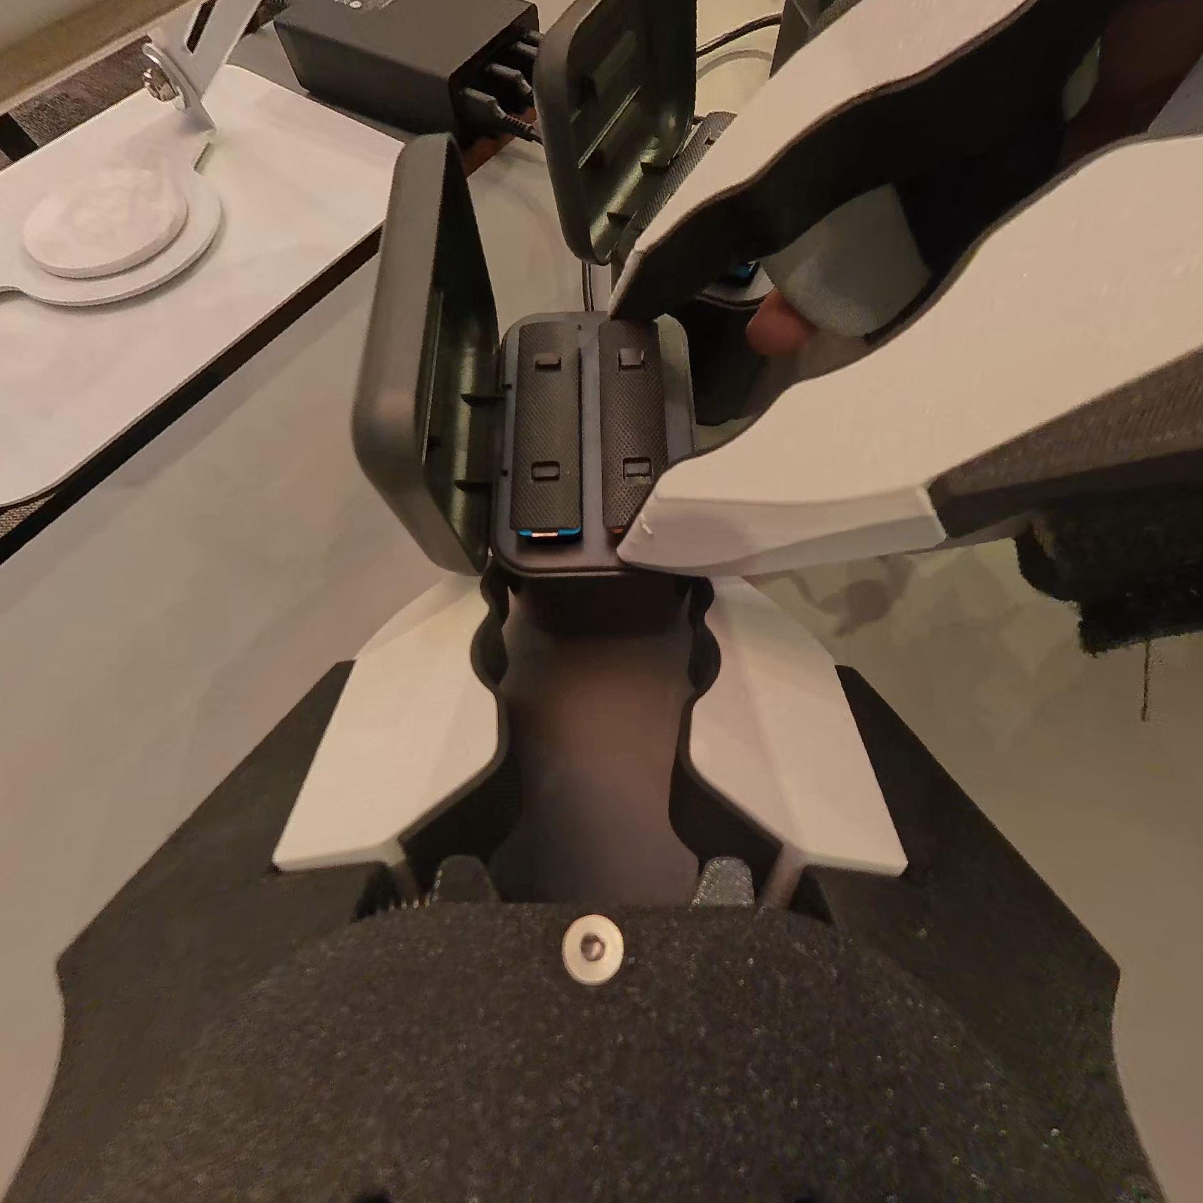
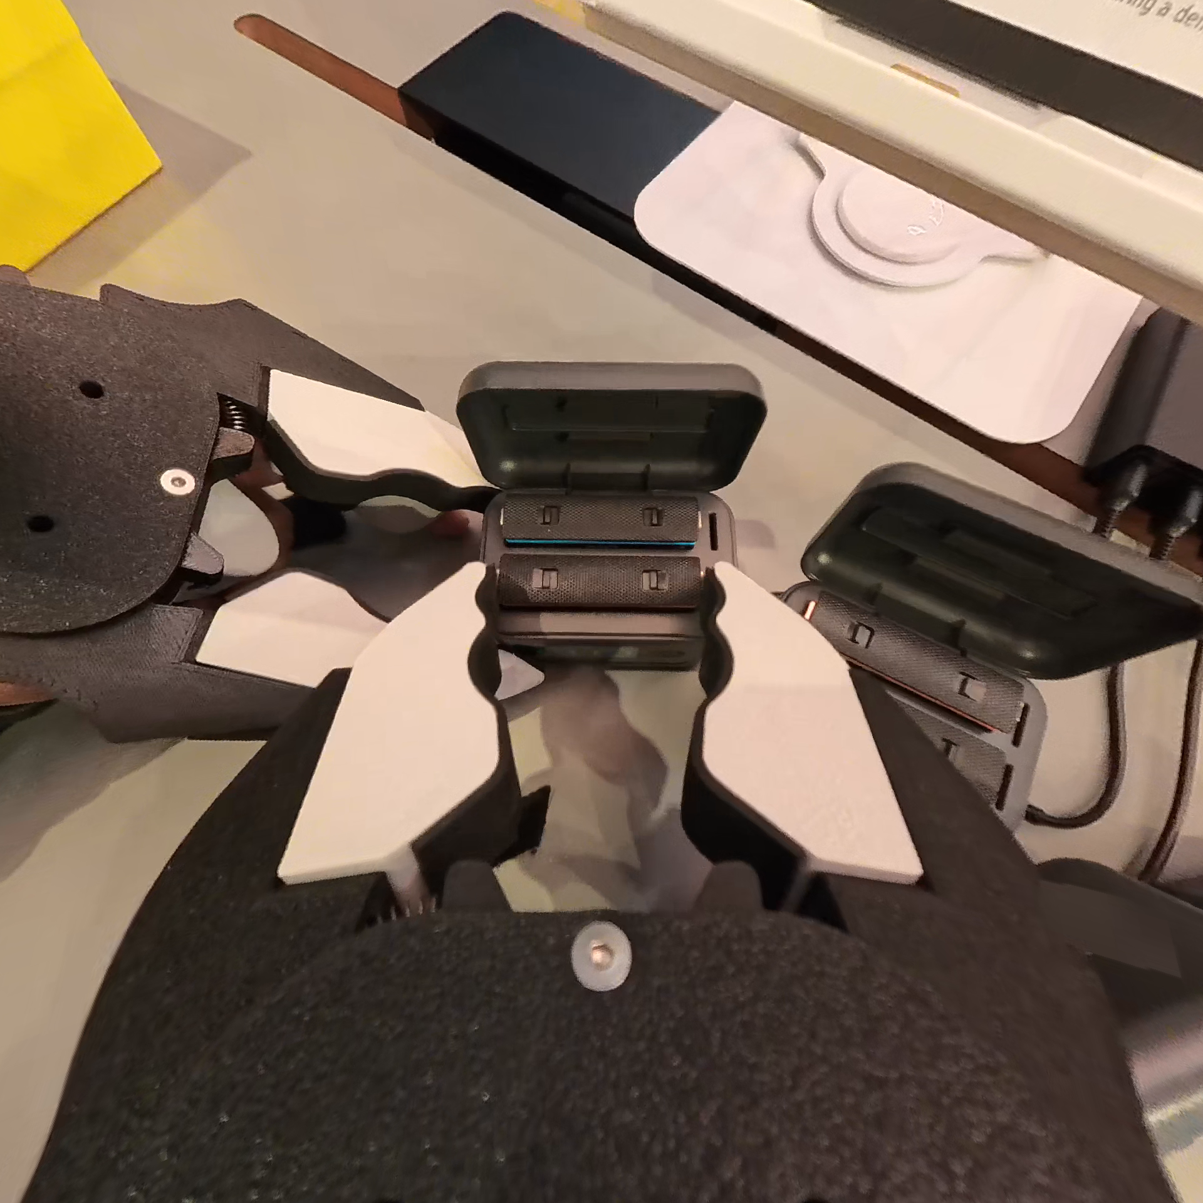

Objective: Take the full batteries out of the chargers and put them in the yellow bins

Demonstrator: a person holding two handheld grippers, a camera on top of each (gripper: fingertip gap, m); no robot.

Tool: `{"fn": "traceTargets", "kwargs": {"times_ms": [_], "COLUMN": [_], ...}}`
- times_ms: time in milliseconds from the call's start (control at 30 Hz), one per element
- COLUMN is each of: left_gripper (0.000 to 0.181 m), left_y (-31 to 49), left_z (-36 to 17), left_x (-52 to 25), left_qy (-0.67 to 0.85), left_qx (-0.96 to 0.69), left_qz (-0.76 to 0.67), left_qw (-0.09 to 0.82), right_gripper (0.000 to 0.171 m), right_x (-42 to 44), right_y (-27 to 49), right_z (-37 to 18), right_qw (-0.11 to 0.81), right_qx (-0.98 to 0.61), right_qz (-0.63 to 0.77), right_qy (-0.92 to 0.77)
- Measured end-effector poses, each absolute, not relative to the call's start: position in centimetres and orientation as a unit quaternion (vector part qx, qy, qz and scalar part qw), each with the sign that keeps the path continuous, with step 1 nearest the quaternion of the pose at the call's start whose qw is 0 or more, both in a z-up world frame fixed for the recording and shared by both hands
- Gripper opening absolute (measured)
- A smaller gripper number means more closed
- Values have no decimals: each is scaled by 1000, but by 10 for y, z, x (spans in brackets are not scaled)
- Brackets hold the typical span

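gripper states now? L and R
Left gripper: shut on the charger case, bracing its base.
Right gripper: shut on the near battery, fingertips at both ends.

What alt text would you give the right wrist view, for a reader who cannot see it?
The right gripper closes around the near battery in an open charger. The left gripper holds that charger's side; a second open charger sits to the right, and a yellow bin lies far left.

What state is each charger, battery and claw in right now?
Near charger: lid up, two batteries seated.
Front battery: clamped at both ends.
Second charger: lid up, battery inside.
Left claw: shut on near charger.
Right claw: shut on front battery.
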State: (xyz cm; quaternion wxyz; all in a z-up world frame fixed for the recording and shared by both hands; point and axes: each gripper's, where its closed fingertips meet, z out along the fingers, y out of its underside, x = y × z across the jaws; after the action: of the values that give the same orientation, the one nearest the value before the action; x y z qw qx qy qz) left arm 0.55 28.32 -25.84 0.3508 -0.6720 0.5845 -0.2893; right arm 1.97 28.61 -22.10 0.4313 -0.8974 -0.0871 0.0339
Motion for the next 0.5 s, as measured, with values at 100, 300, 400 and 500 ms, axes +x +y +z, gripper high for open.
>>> {"fn": "traceTargets", "kwargs": {"times_ms": [100,300,400,500], "left_gripper": [54,54,54,54], "left_y": [283,284,285,285], "left_z": [-258,-259,-259,-259], "left_x": [5,4,3,3], "left_qy": [585,586,587,588], "left_qx": [-672,-672,-671,-670], "left_qz": [-288,-287,-289,-288], "left_qw": [350,350,349,350], "right_gripper": [58,57,57,58], "right_x": [20,20,19,17], "right_y": [287,288,290,288], "right_z": [-220,-210,-190,-162], "right_qw": [453,486,504,523], "right_qx": [-886,-870,-859,-844], "right_qz": [33,54,69,111], "right_qy": [-92,-68,-62,-48]}}
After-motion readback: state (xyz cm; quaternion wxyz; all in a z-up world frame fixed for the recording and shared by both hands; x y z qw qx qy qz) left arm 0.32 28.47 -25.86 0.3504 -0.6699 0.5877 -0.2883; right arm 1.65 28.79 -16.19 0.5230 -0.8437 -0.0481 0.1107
